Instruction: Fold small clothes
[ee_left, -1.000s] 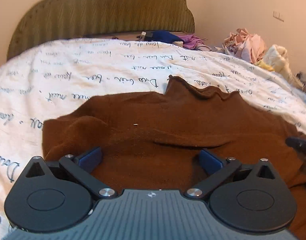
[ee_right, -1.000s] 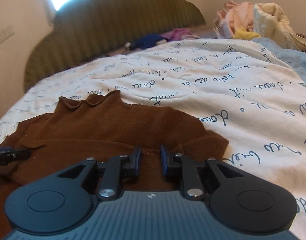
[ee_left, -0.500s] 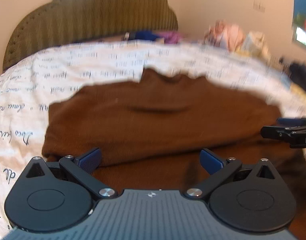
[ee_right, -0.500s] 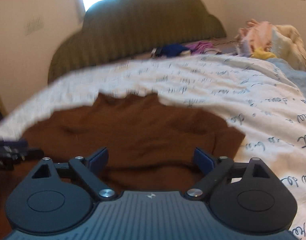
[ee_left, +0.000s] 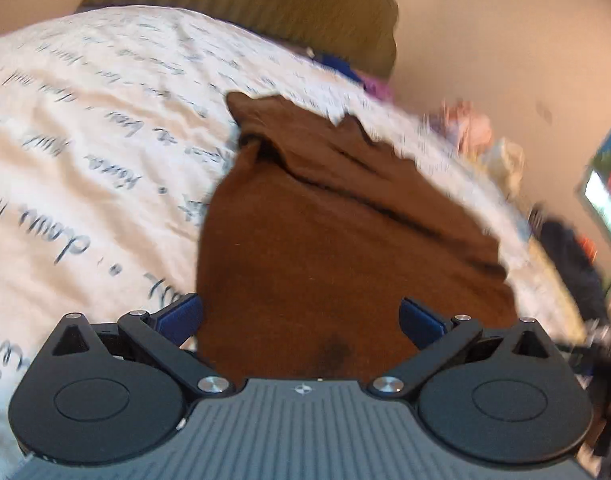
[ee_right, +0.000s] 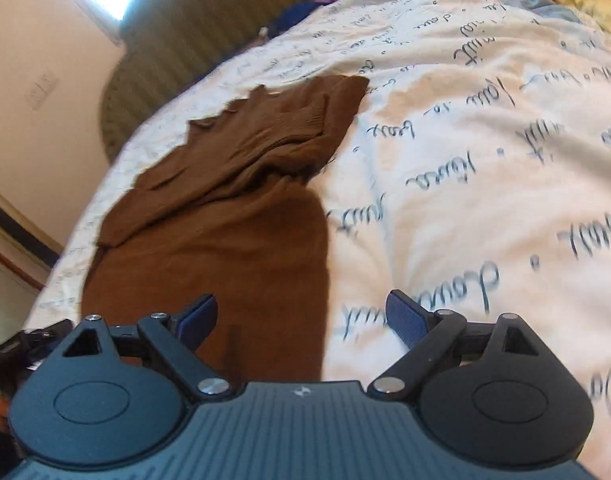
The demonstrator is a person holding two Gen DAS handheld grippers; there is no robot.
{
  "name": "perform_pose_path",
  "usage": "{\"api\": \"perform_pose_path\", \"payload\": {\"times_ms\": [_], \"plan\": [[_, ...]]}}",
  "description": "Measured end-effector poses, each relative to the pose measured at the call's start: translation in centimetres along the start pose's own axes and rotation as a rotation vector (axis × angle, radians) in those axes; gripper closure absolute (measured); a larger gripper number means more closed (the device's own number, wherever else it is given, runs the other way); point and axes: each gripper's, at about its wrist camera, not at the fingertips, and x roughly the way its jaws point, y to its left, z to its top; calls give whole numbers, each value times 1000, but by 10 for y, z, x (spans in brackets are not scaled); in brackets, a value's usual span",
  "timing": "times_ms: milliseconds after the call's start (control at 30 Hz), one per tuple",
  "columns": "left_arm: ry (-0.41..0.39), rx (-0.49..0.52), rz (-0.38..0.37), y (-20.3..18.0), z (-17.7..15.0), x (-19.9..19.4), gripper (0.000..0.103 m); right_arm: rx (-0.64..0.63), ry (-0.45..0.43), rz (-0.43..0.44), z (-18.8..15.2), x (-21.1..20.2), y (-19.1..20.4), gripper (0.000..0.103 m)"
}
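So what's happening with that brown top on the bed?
A person is folding a brown sweater on a white bedspread printed with handwriting, using a handheld gripper in each hand. Part of the sweater is already folded over itself. Neither is holding it: the left gripper is open above the cloth, and the right gripper, its jaws closing slightly, grips nothing.

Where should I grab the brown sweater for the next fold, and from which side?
Probably the brown sweater at its near hem, coming in from the near side with the right gripper: that edge lies flat and single on the bedspread, while the far end is bunched.
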Motion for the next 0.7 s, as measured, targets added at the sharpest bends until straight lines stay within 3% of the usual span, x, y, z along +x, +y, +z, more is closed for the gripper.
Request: {"api": "perform_pose_path", "payload": {"times_ms": [33, 67, 100, 133, 167, 200, 233, 267, 400, 567, 667, 700], "plan": [[3, -67, -28, 7, 2, 1, 1, -7, 14, 8, -3, 0, 5, 18], [-1, -120, -45, 10, 5, 0, 3, -13, 24, 17, -6, 1, 9, 36], [3, -162, -62, 13, 8, 2, 4, -12, 43, 20, -9, 5, 11, 68], [6, -183, -74, 13, 9, 4, 7, -9, 62, 11, -11, 10, 12, 85], [16, -185, -79, 12, 10, 6, 25, -12, 75, 13, -12, 13, 11, 96], [41, -168, -81, 9, 11, 9, 63, -13, 71, 21, -12, 14, 11, 96], [84, -144, -73, 5, 13, 14, 88, -15, 70, 21, -12, 13, 11, 97], [125, -127, -64, 2, 11, 18, 97, -31, 67, 12, -11, 10, 13, 98], [88, -77, -97, -9, 4, -1, 97, -91, 42, -53, 0, -8, 10, 99], [75, -35, 47, 10, -2, -8, 95, -3, 100, -7, 1, -6, -13, 98], [85, -143, -20, 28, -4, -18, 83, 63, 114, 26, -7, -9, -19, 96], [101, -164, -48, 29, -5, -23, 68, 111, 126, 59, -11, -14, -23, 94]]}}
